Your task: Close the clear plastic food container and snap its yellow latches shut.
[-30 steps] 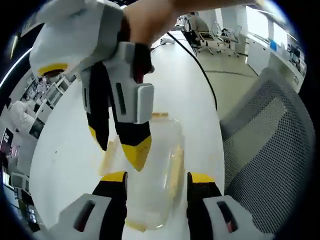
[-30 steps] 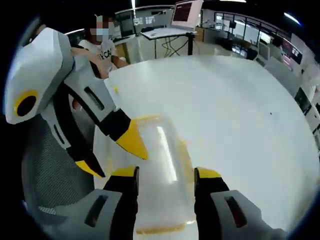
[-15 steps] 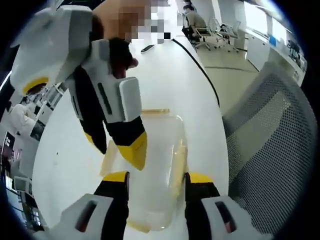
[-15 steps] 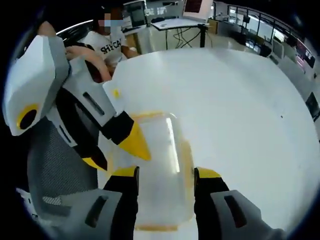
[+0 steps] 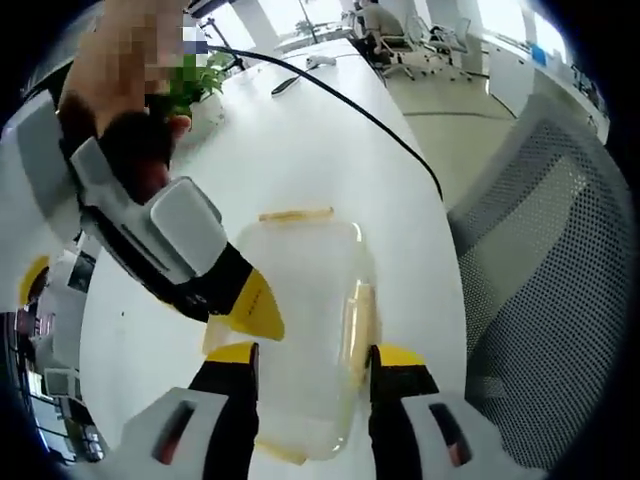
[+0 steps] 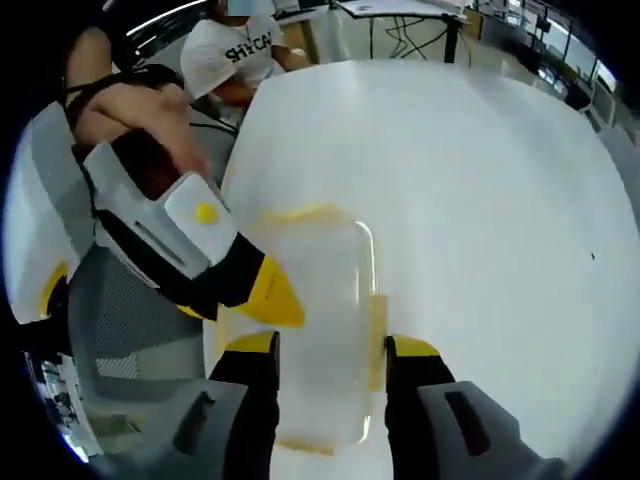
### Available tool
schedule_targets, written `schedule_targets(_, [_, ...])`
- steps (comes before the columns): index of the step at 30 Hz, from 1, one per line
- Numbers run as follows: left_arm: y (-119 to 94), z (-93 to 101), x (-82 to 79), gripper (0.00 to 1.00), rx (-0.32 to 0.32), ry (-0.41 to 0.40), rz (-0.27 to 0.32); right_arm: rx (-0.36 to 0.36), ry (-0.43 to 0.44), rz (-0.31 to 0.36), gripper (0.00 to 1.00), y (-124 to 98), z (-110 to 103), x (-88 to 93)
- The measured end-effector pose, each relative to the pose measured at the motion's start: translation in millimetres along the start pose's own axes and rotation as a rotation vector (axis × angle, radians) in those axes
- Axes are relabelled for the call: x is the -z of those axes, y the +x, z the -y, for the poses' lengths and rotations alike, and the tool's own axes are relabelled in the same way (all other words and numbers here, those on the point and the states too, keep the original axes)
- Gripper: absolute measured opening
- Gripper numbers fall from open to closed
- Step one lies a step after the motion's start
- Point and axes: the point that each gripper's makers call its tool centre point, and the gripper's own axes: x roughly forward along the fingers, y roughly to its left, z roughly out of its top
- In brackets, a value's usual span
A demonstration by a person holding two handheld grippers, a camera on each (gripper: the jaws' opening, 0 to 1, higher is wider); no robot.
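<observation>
The clear plastic container [image 5: 300, 300] lies on the white table [image 5: 300, 140] with its lid on. Yellow latches show at its far end [image 5: 295, 215] and along its right side [image 5: 360, 318]. My left gripper [image 5: 315, 355] hovers over the near end, jaws open at about the container's width. My right gripper [image 5: 245, 310] slants in from the left, one yellow tip at the container's left edge. In the right gripper view, the container [image 6: 320, 290] runs between my right gripper's [image 6: 332, 347] open jaws. There my left gripper [image 6: 262, 300] has a tip by the left rim.
A grey mesh office chair [image 5: 540, 250] stands close to the table's edge. A black cable [image 5: 380, 110] crosses the table, with a potted plant [image 5: 195, 85] beyond. A person in a white T-shirt [image 6: 240, 60] sits at the far side.
Each gripper has dropped and tilted flatter beside the container, its tip now at the rim instead of over the lid. The container has stayed put.
</observation>
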Motion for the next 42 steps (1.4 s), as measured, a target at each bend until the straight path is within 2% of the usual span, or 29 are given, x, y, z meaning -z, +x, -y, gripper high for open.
schedule_targets(5, [0.6, 0.4, 0.3, 0.37, -0.002, 0.011, -0.019, -0.001, 0.002, -0.025, 0.37, 0.5, -0.5, 1.3])
schedule_targets(14, [1.3, -0.8, 2.5, 0.35, -0.009, 0.027, -0.032, -0.011, 0.0, -0.027, 0.32, -0.6, 2.4, 2.7])
schedule_targets(17, [1.4, -0.3, -2.0, 0.35, -0.014, 0.043, -0.044, -0.016, -0.007, -0.034, 0.3, -0.5, 2.2, 2.9])
schedule_targets(33, [3.0, -0.9, 0.3, 0.35, -0.01, 0.02, -0.034, -0.016, 0.028, -0.05, 0.3, 0.9, 0.9, 2.8])
schedule_targets(34, [3.4, -0.9, 0.5, 0.35, -0.01, 0.018, -0.035, -0.018, 0.028, -0.054, 0.3, 1.2, 1.1, 2.6])
schedule_targets(35, [3.4, -2.9, 0.6, 0.35, -0.018, 0.015, -0.036, -0.049, 0.026, -0.062, 0.29, 2.3, -1.7, 2.2])
schedule_targets(36, [3.5, -2.3, 0.8, 0.35, -0.015, 0.01, -0.037, -0.033, 0.031, -0.037, 0.29, 3.5, 1.3, -4.5])
schedule_targets(38, [2.3, -1.6, 0.8, 0.35, -0.018, 0.015, -0.038, -0.05, 0.027, -0.072, 0.3, 0.2, 2.4, -2.3])
schedule_targets(42, [2.3, -1.1, 0.7, 0.35, -0.021, 0.018, -0.039, -0.054, 0.021, -0.079, 0.31, -1.0, 2.6, 0.0])
